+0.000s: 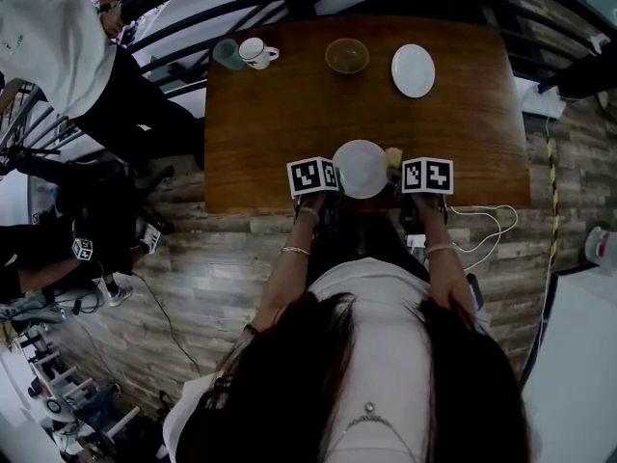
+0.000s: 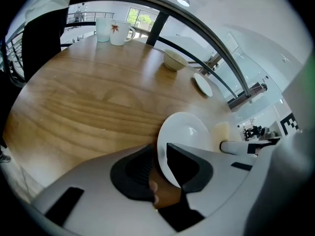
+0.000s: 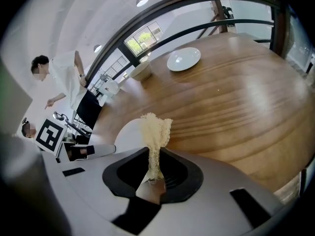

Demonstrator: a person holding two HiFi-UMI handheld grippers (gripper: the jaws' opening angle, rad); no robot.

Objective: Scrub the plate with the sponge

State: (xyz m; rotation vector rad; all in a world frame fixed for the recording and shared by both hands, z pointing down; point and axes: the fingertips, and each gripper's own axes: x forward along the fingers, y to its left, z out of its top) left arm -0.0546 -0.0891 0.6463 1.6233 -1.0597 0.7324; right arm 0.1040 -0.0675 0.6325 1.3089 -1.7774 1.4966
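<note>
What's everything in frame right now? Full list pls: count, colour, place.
table: 1, brown wood, centre
held plate: 1, white, at the near table edge
sponge: 1, pale yellow, beside the held plate
spare plate: 1, white, far right of the table
bowl: 1, beige, far middle
mug: 1, white, far left
cup: 1, pale translucent, just left of the mug
cable: 1, white, on the floor by the table's near right corner
bystander: 1, white top, off the table's far-left corner
left tool: 1, grey with black pads, shut on the held plate's rim
right tool: 1, same colours, shut on the sponge
</note>
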